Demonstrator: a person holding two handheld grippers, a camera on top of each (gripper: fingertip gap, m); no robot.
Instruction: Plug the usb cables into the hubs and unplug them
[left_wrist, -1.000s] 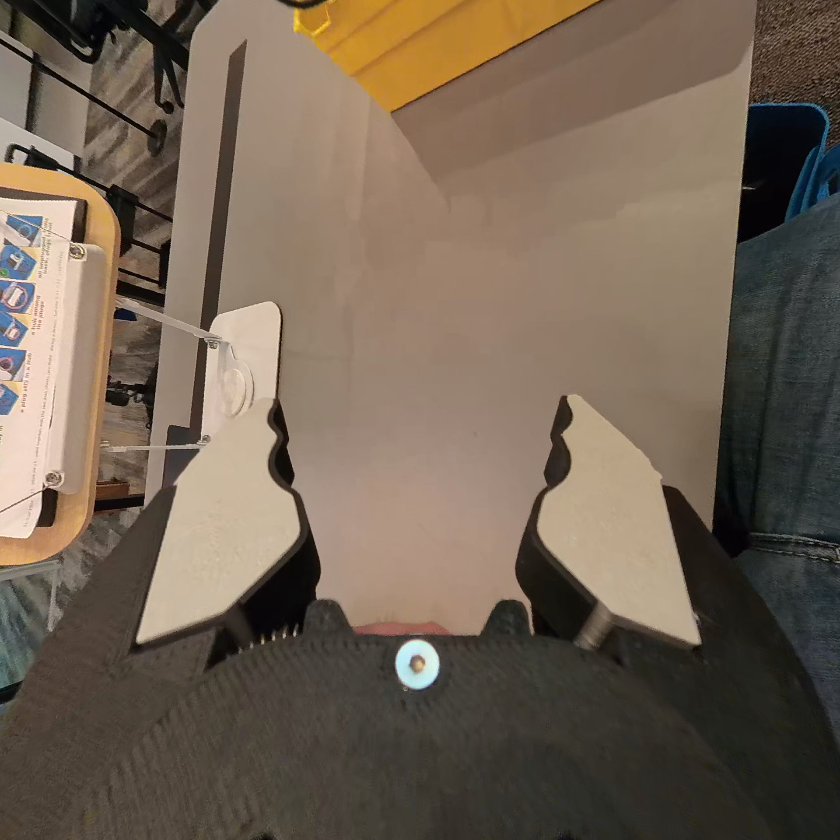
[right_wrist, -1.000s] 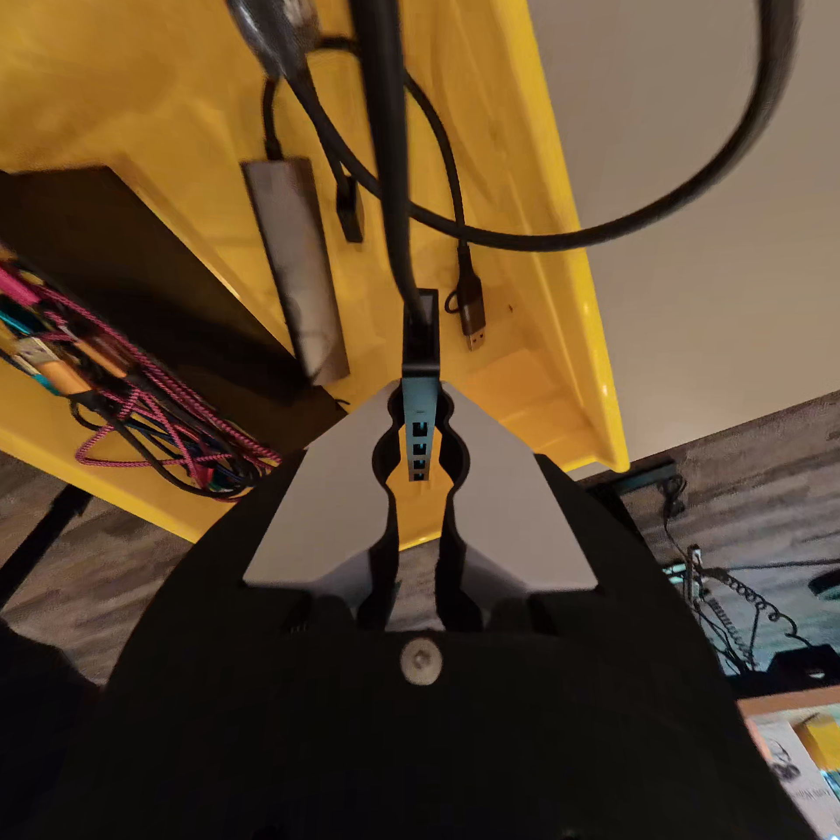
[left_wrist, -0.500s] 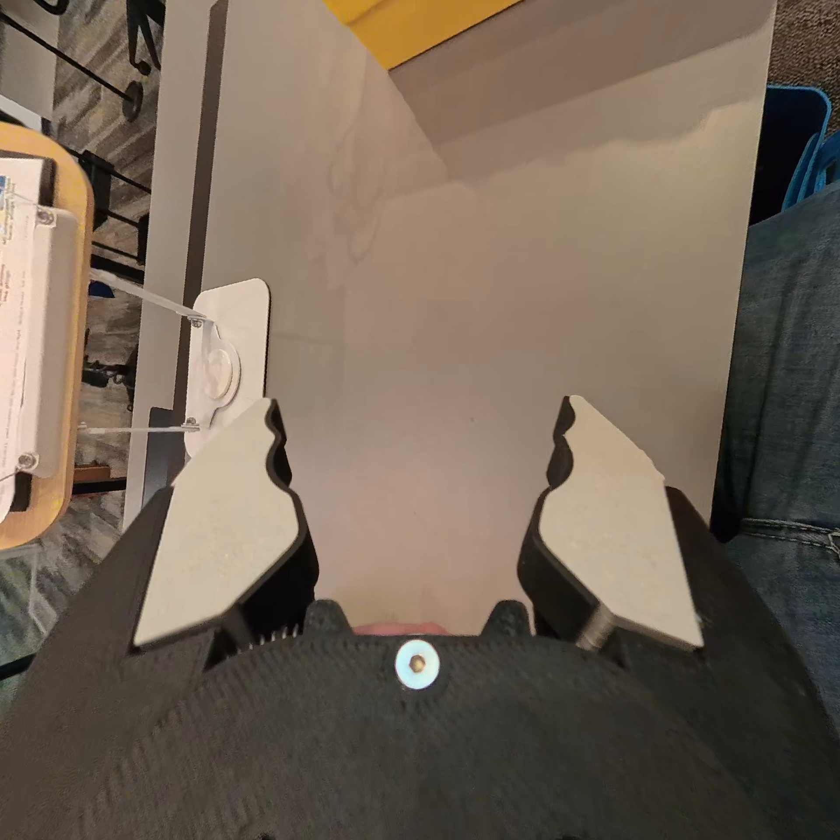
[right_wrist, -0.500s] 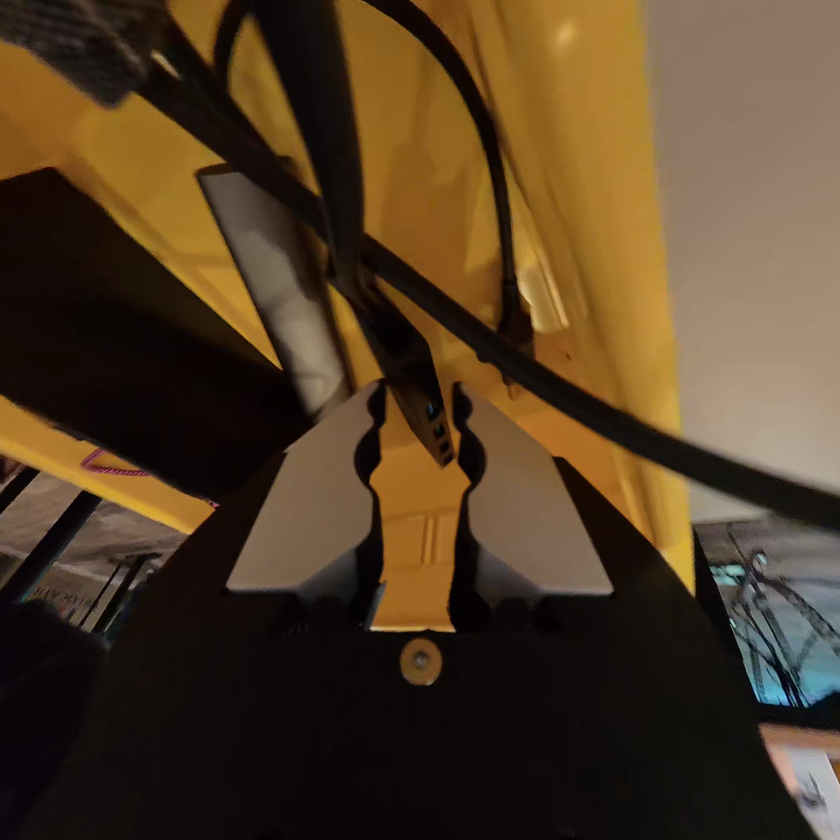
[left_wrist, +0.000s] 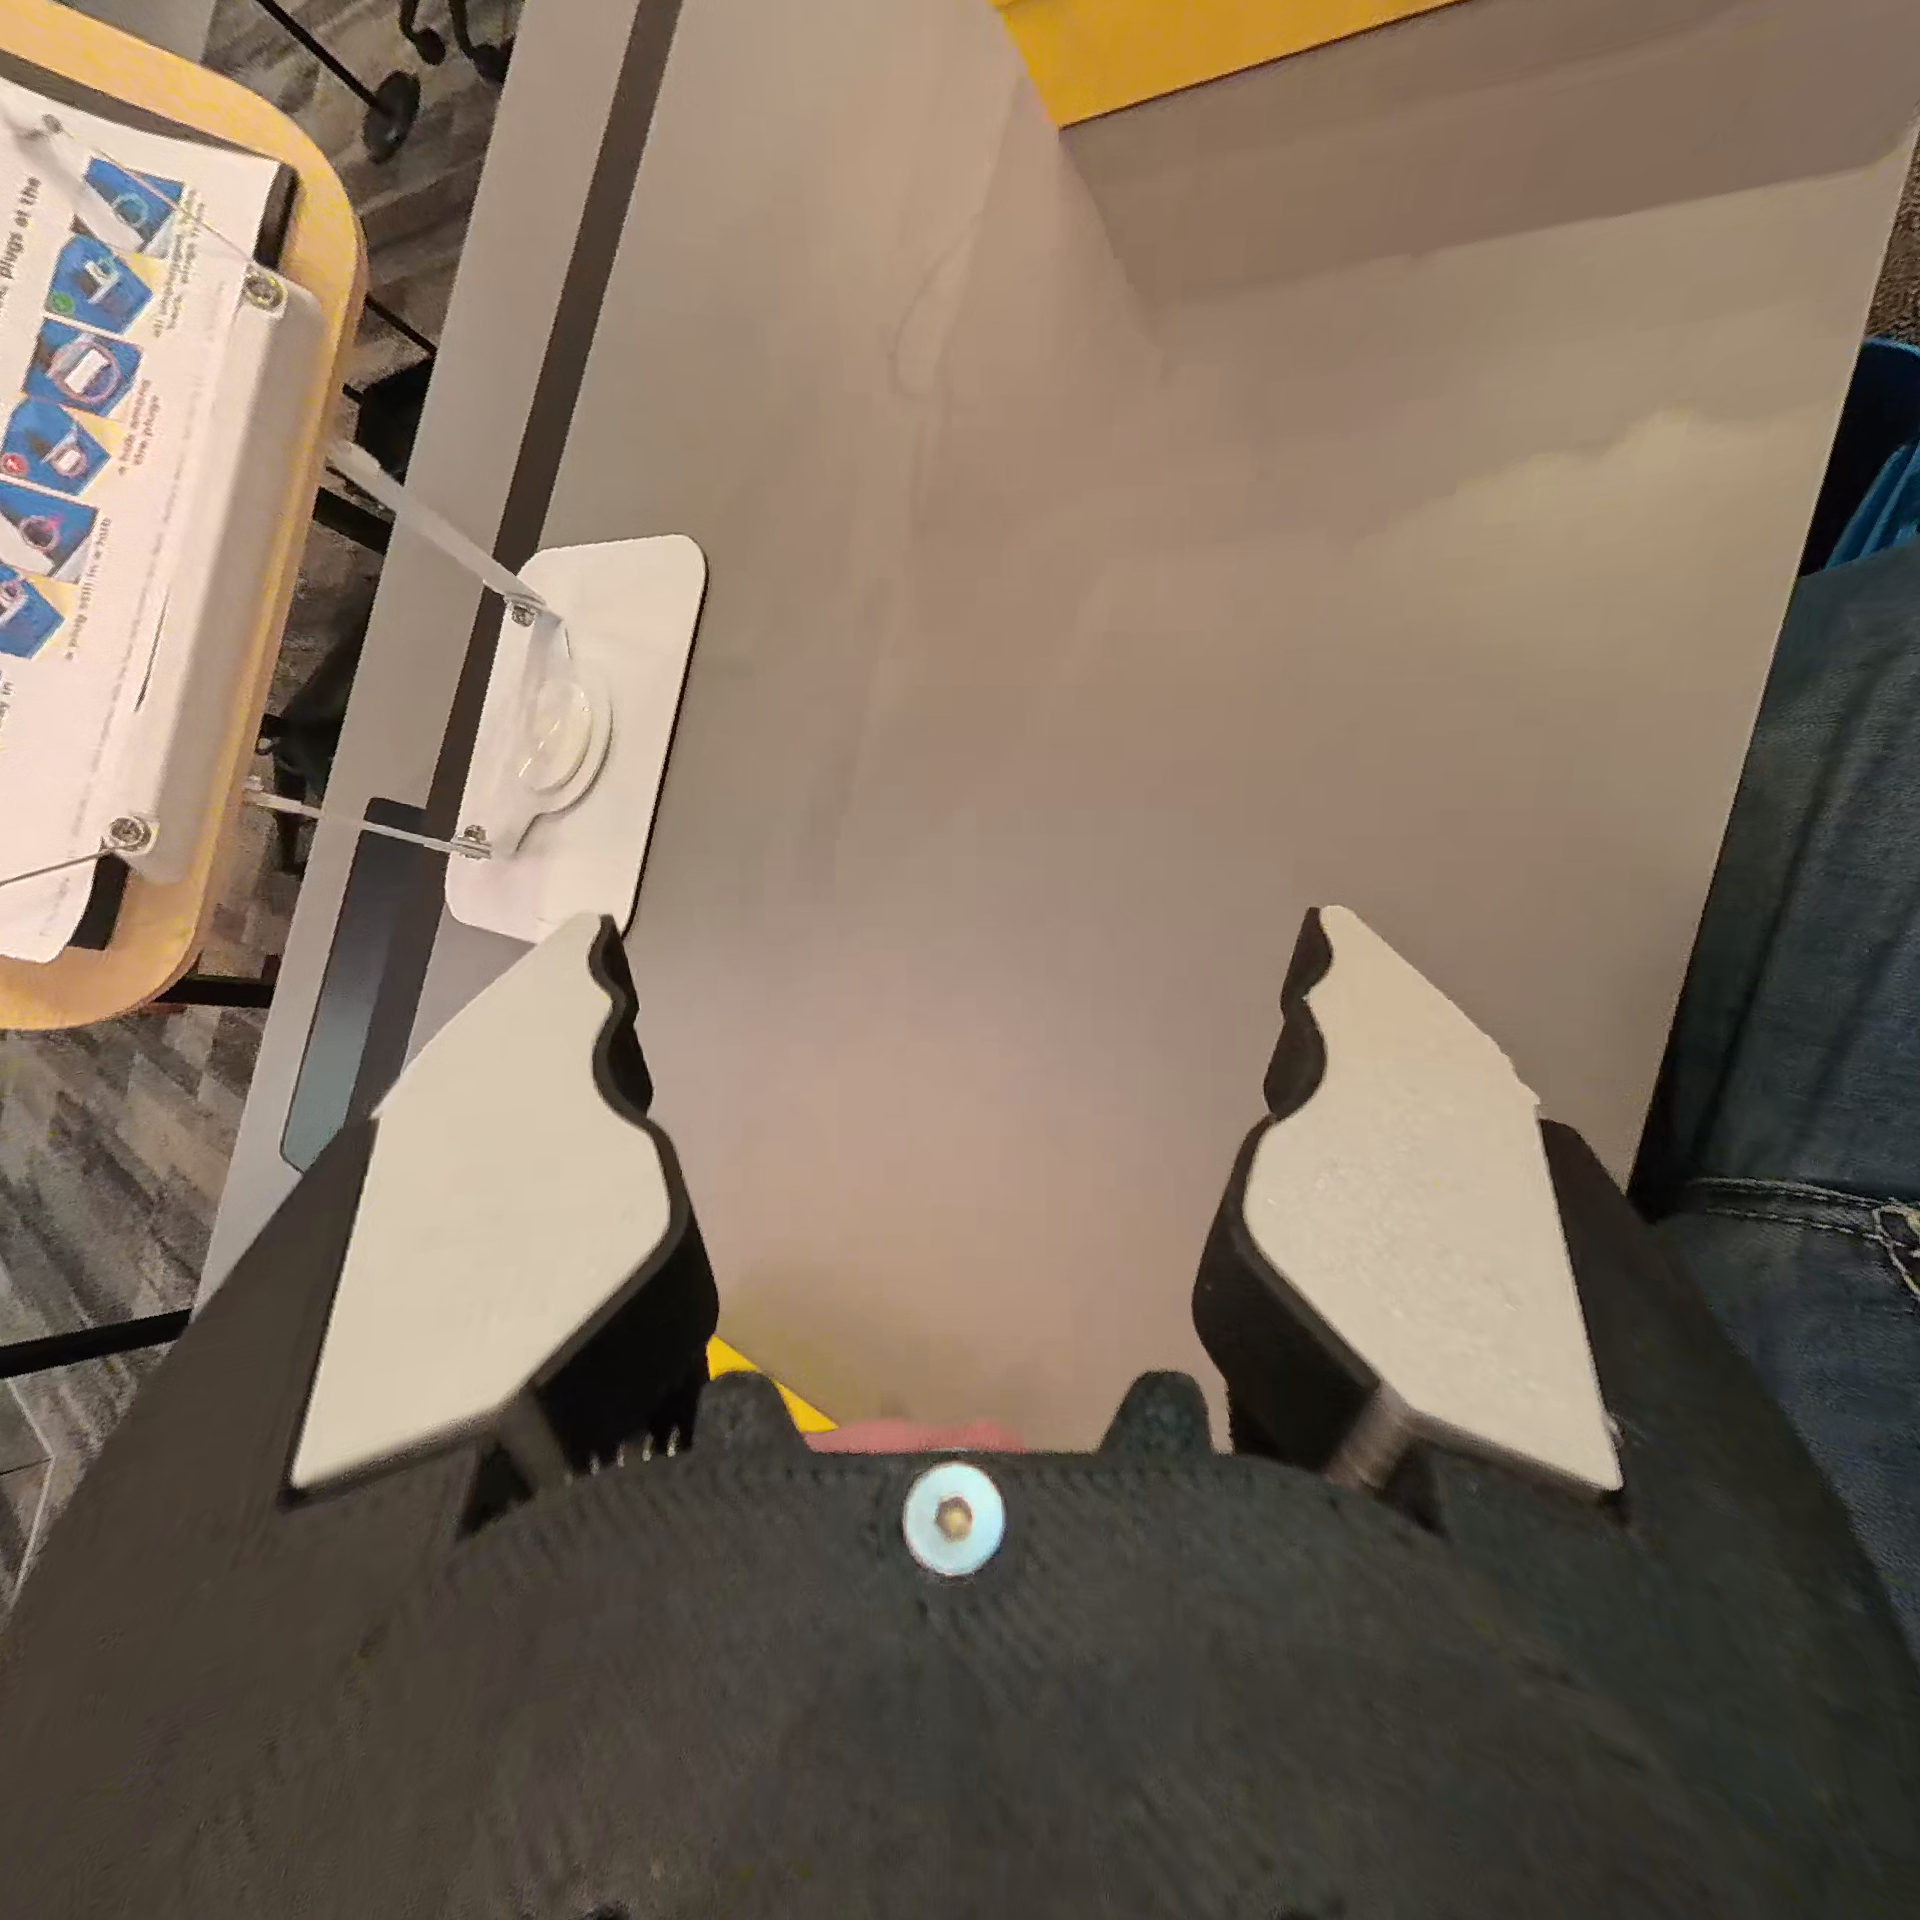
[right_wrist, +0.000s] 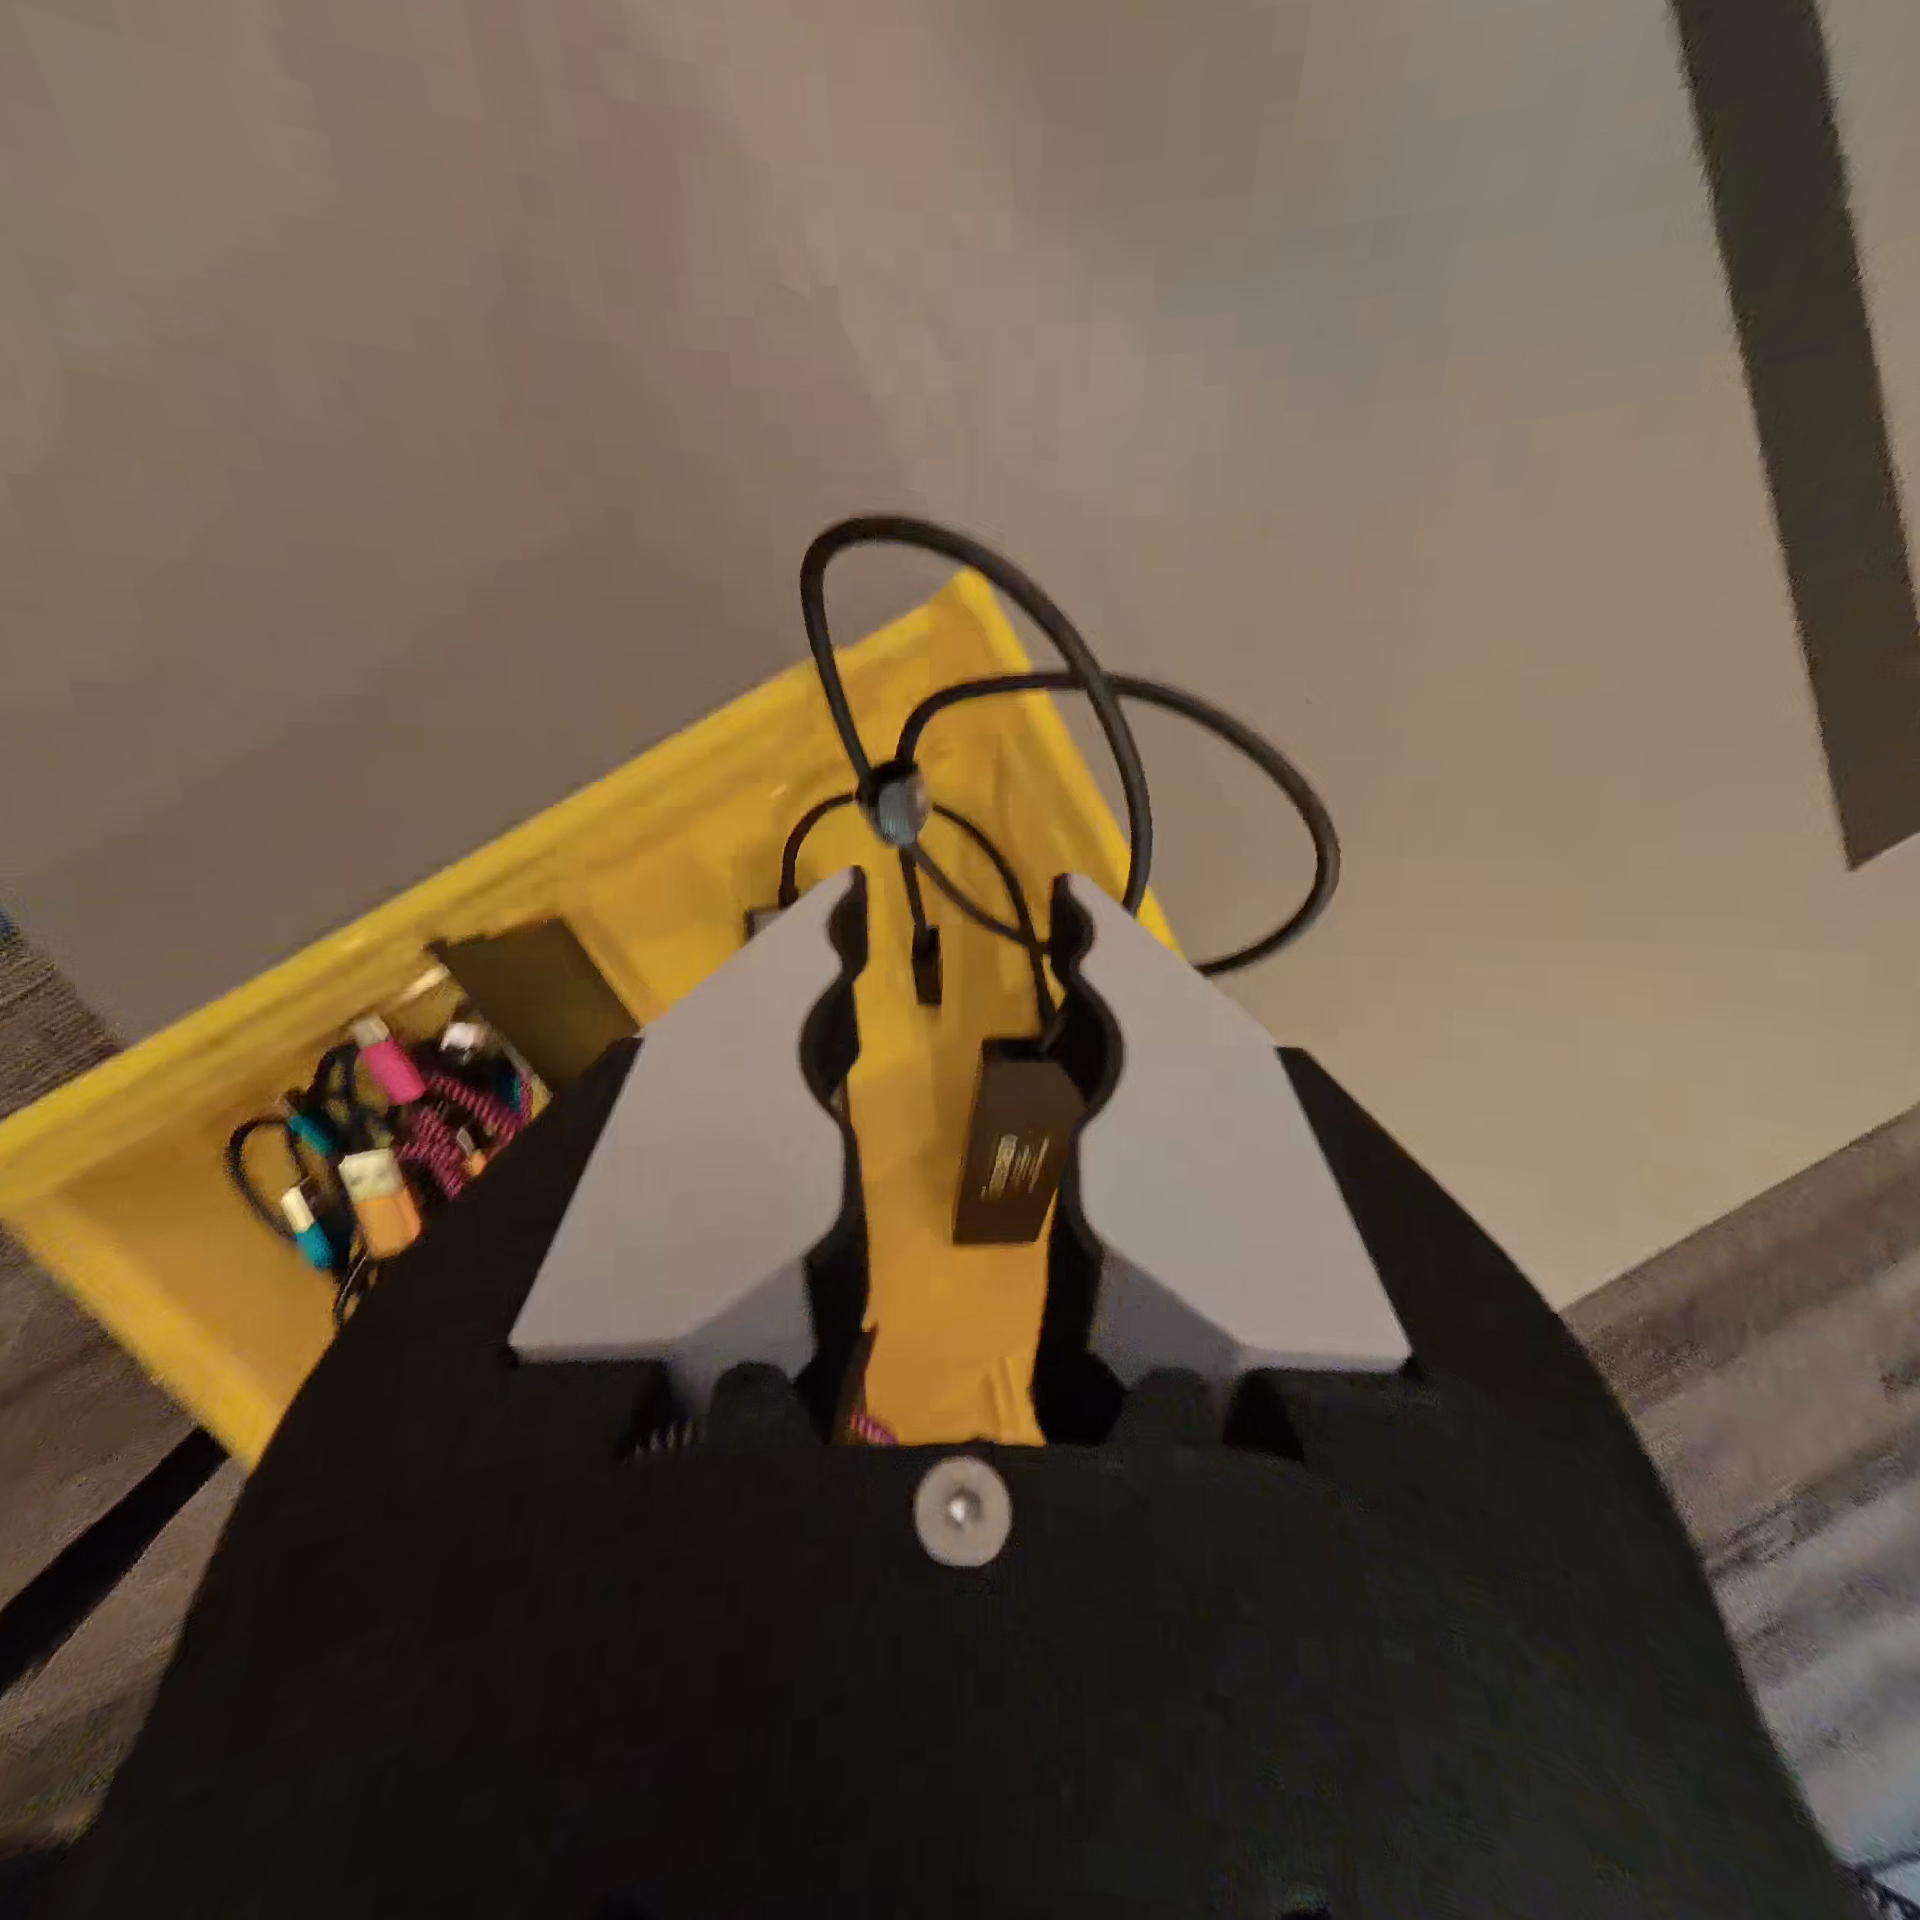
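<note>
The right gripper (right_wrist: 956, 925) hovers above the yellow bin (right_wrist: 644, 831), jaws parted with a clear gap, gripping nothing. Between its fingers in the view lies the black USB hub (right_wrist: 1013, 1148), flat on the bin floor in the right-hand section. A dark divider (right_wrist: 540, 987) separates it from the bundle of coloured USB cables (right_wrist: 384, 1153) piled in the left section.

The hub's long axis runs roughly along the gripper's line of sight, tilted a little. Its cabled end points away from the camera, and its free end points back toward it. From that far end the black hub cable (right_wrist: 1226, 769) loops up over the bin's rim and out onto the grey table (right_wrist: 520, 364).

Here is the risk, as I read it. That loose loop hangs over the rim, so a lift could snag it and yank the hub askew. The hub also sits close to the right-hand finger, so a closing pinch may knock it sideways rather than centre it. The picture is blurred, so I cannot tell where the ports face.

The left gripper (left_wrist: 961, 1003) waits over bare table with jaws spread wide, holding nothing. A white plate (left_wrist: 634, 727) lies just beyond its left finger.
</note>
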